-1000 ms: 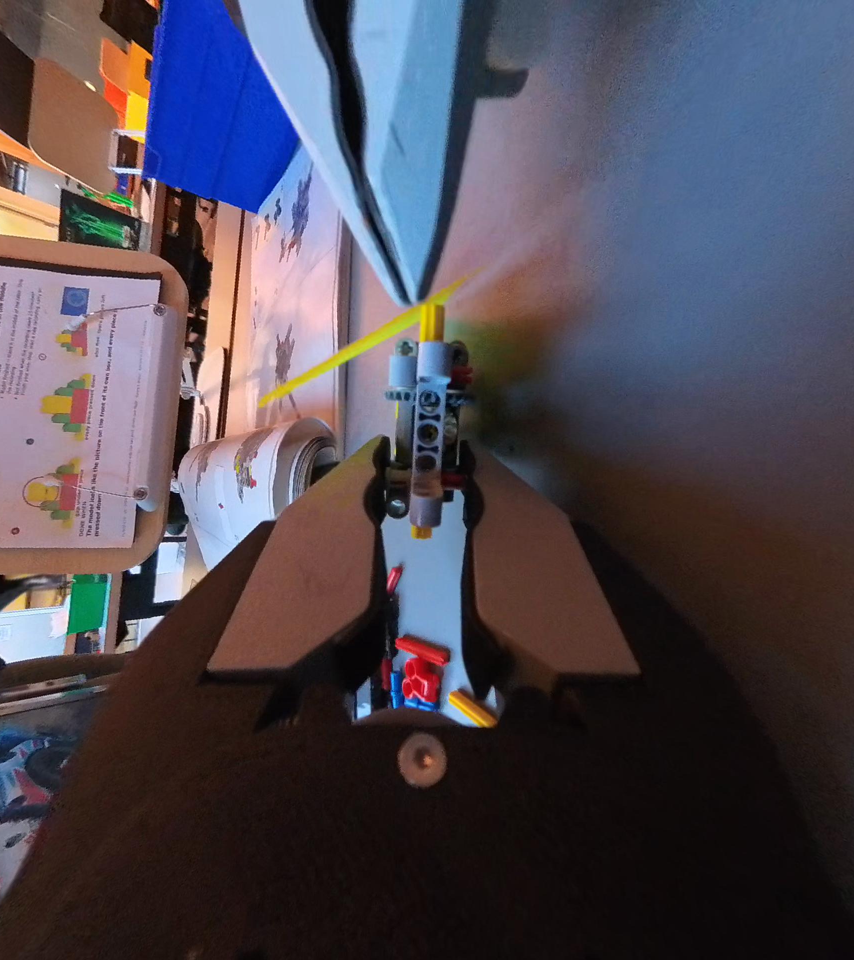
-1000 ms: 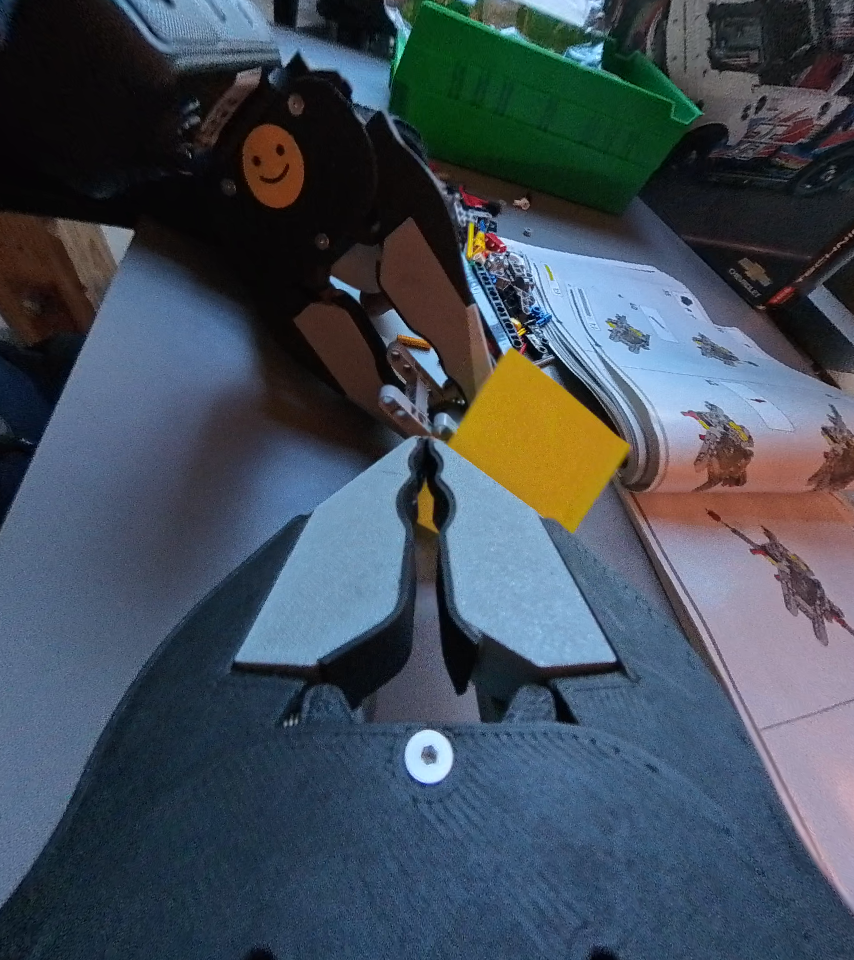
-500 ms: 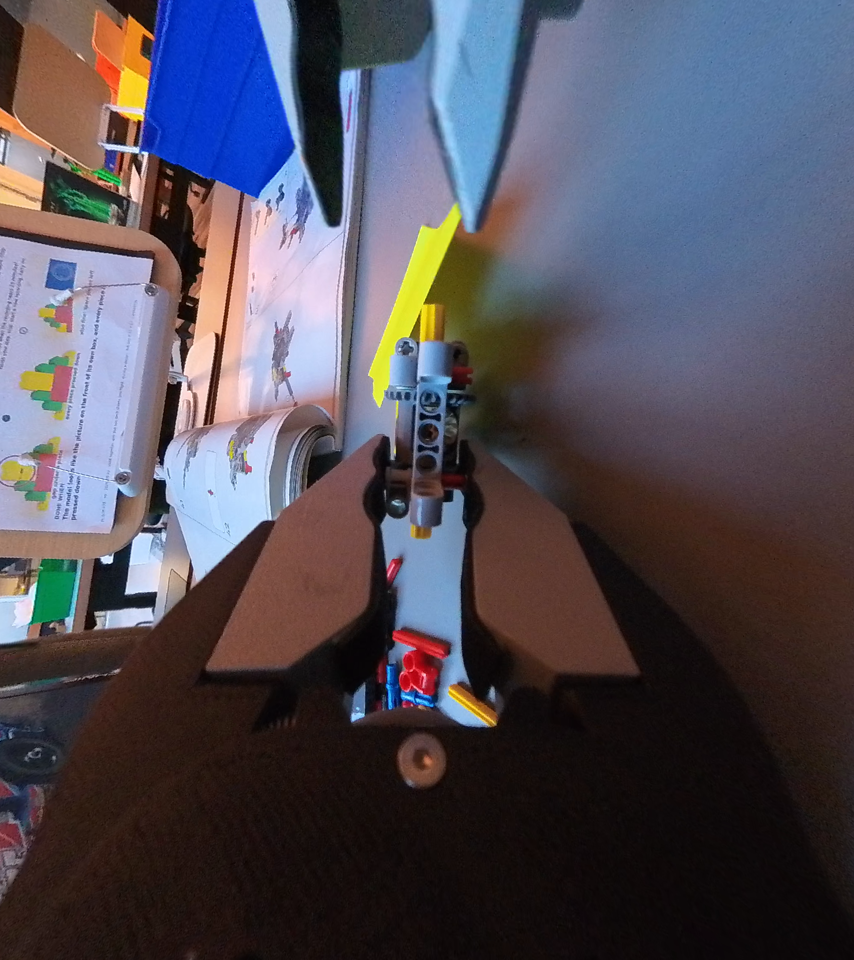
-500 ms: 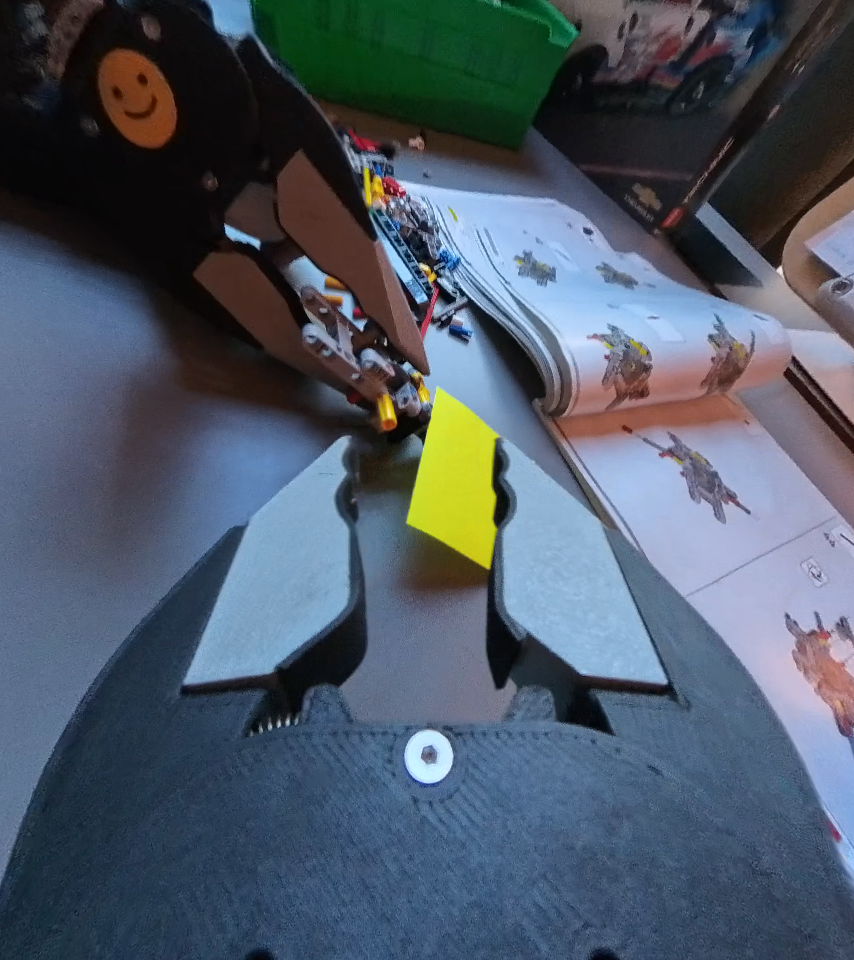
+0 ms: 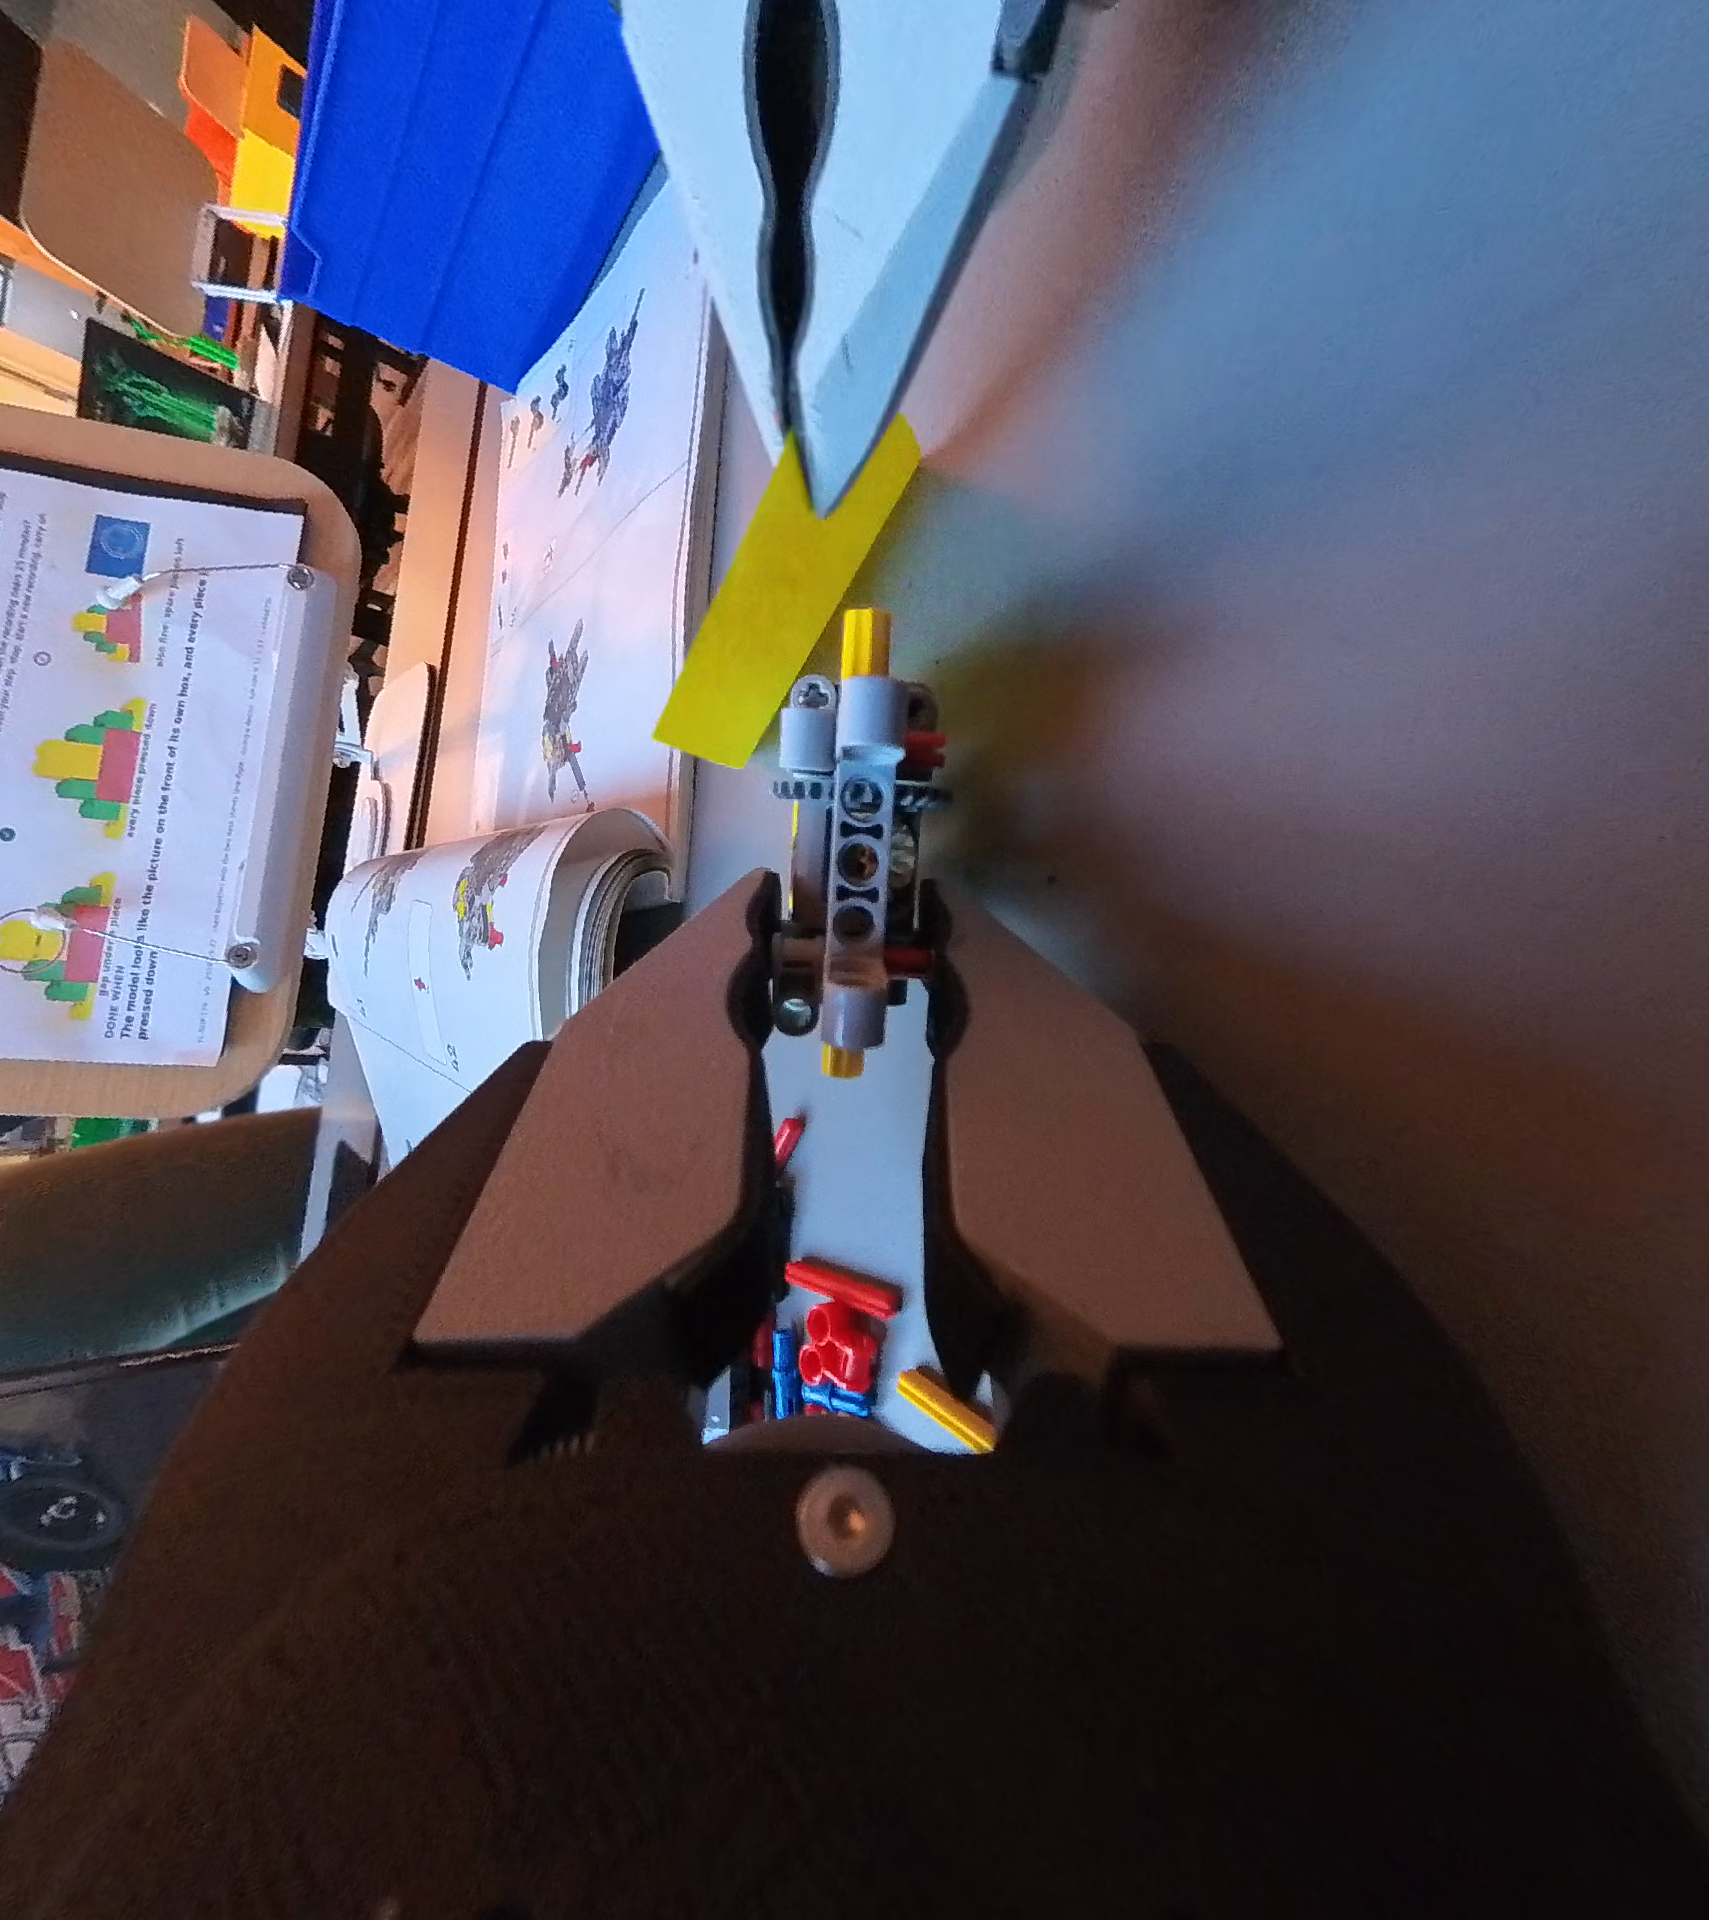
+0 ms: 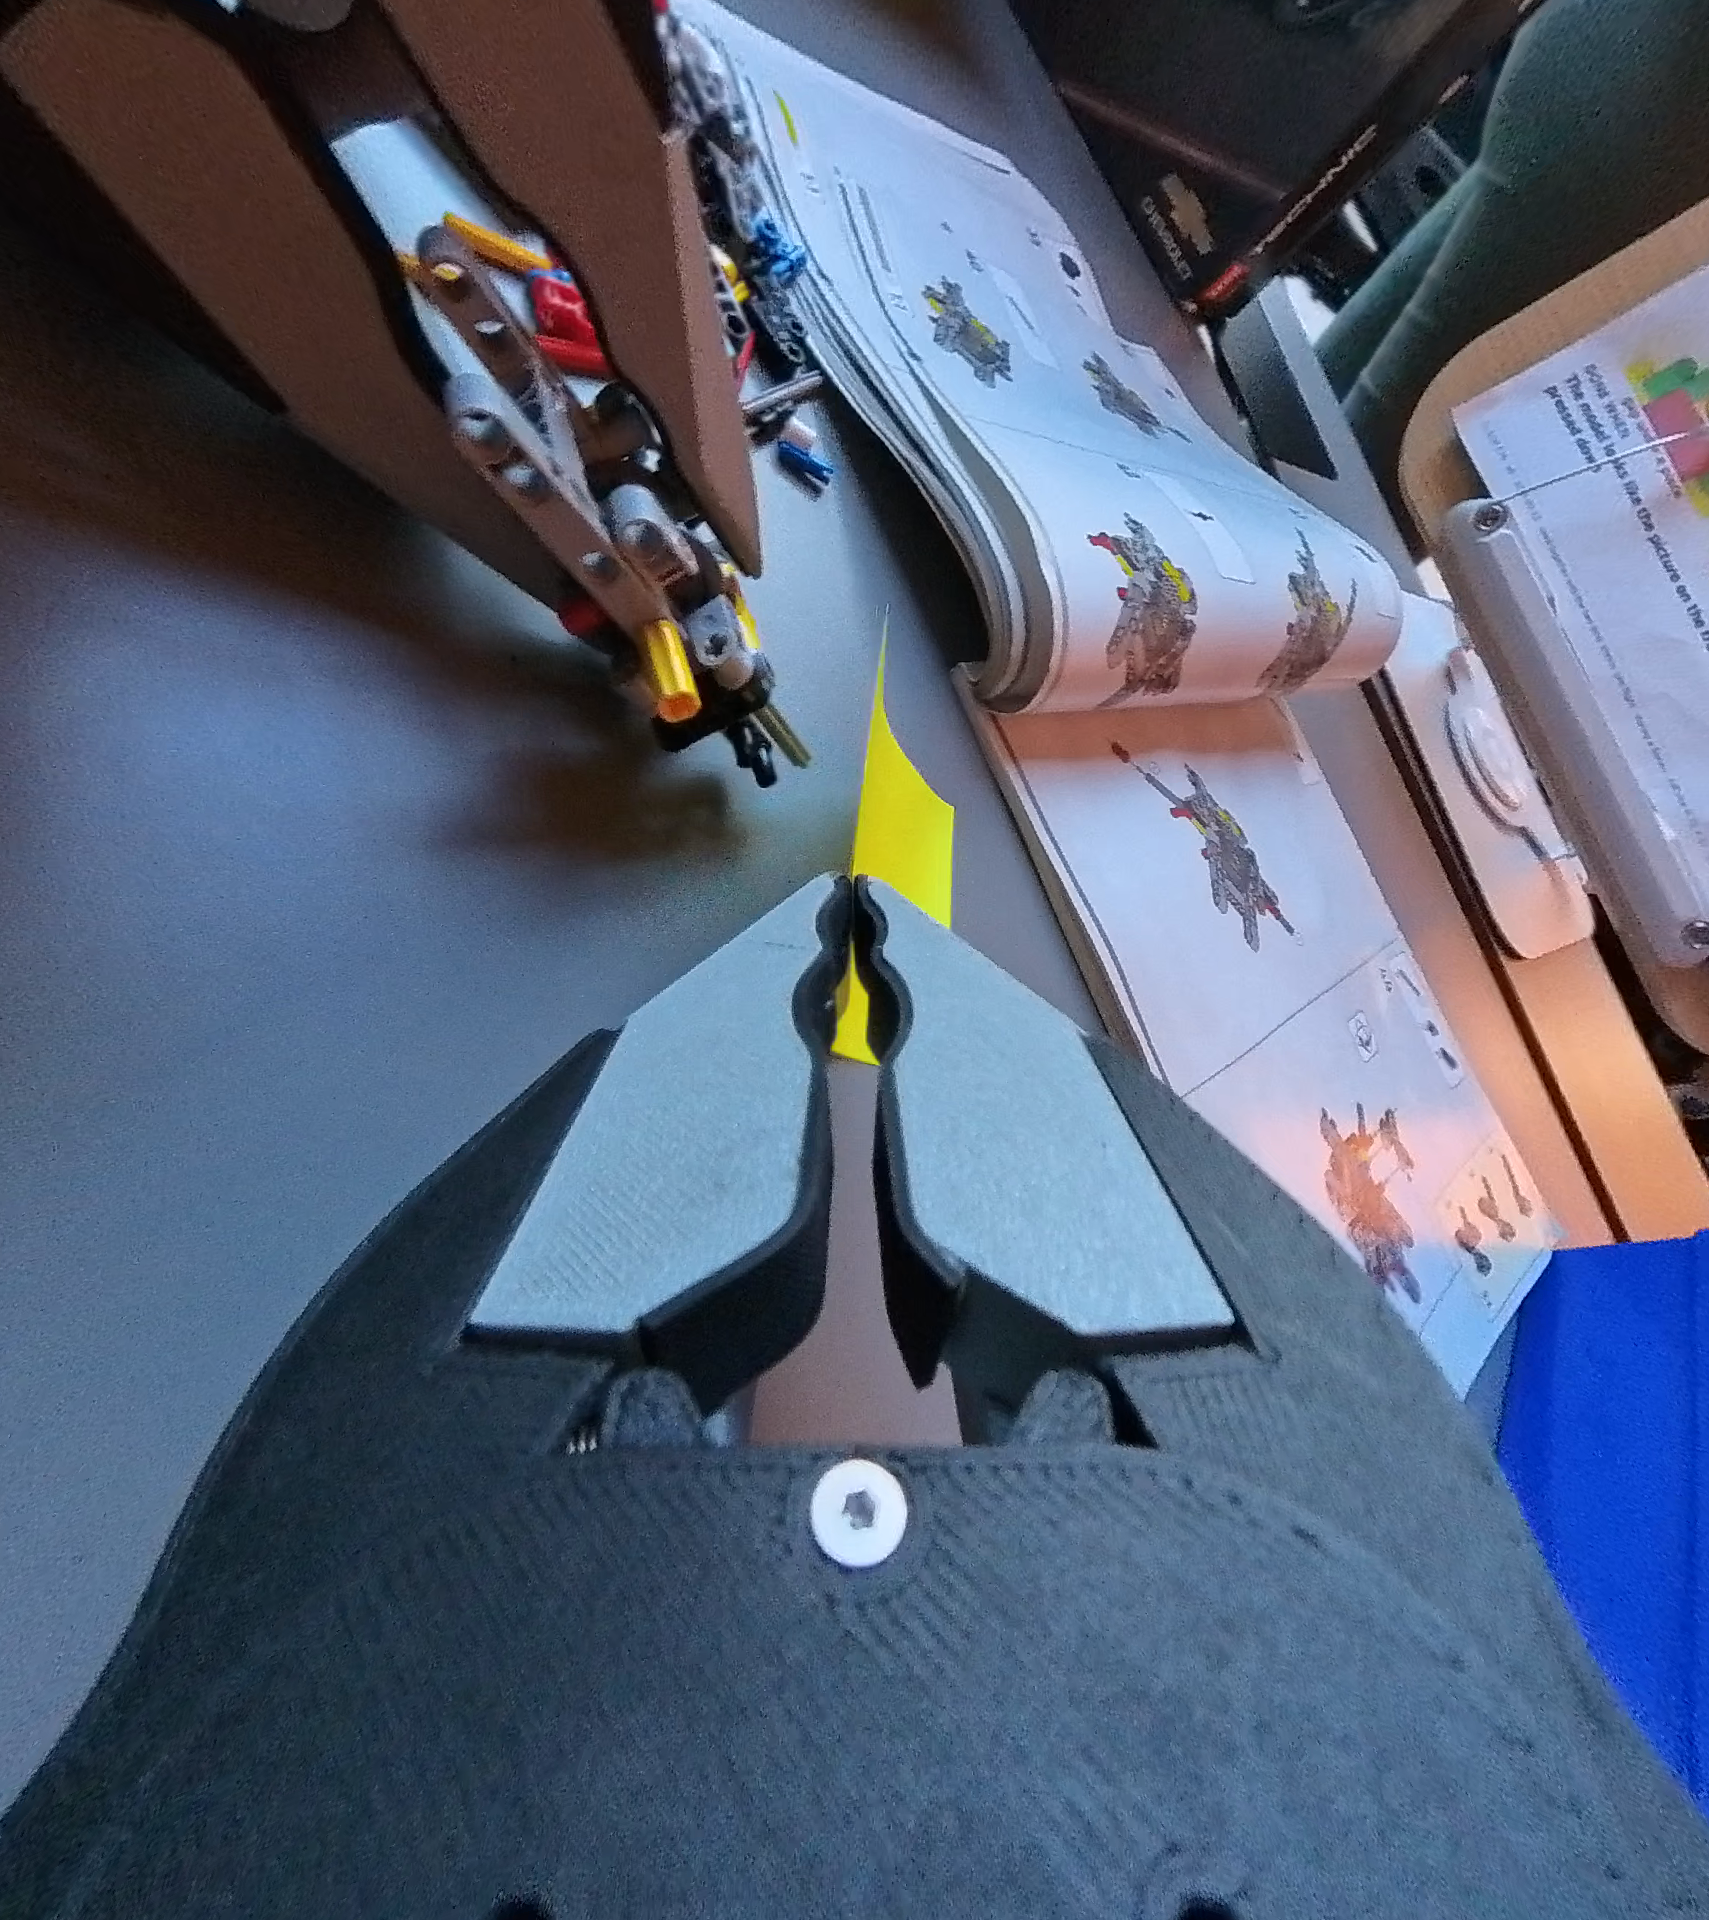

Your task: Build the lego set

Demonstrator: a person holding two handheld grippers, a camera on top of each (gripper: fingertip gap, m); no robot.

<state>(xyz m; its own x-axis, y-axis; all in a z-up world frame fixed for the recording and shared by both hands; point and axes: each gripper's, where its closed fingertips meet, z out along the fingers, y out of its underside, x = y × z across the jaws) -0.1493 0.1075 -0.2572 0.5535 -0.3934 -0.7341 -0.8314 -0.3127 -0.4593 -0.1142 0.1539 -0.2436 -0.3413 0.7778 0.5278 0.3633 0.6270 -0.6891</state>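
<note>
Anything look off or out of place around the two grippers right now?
One oddity: the right gripper is shut on a yellow paper slip, held on edge and curling. Small loose parts lie scattered on the table by the booklet. The left gripper holds the grey assembly squarely.

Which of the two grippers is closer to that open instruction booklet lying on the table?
Judging by the right wrist view, the right gripper, shut on a yellow paper slip right beside the booklet. The left gripper, holding a small brick assembly, sits slightly farther off.
</note>
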